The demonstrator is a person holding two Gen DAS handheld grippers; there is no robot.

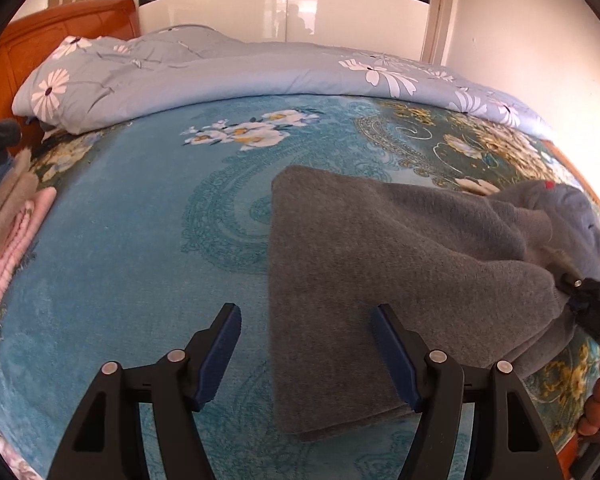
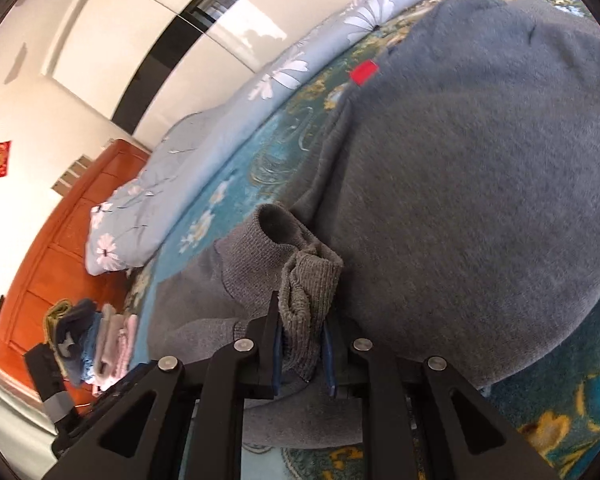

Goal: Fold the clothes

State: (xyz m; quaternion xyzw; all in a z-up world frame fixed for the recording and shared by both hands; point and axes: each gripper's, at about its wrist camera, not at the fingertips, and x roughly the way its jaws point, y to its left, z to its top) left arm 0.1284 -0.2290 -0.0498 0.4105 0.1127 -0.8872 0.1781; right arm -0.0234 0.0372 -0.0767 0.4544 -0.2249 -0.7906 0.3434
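Bed (image 1: 140, 240) under my claws: grey sweater (image 1: 380, 272) ahead-right, folded stack (image 1: 8, 232) far left, quilt (image 1: 220, 68) beyond.

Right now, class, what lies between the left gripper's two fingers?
In the left wrist view, the left gripper is open over the grey sweater's left edge and the blue bedspread.

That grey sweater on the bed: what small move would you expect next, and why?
Probably the right gripper carries the ribbed cuff it has pinched across the grey sweater to lay the sleeve on the body. The left gripper is open and holds nothing, above the sweater's flat folded edge, so it seems ready to steady that side.
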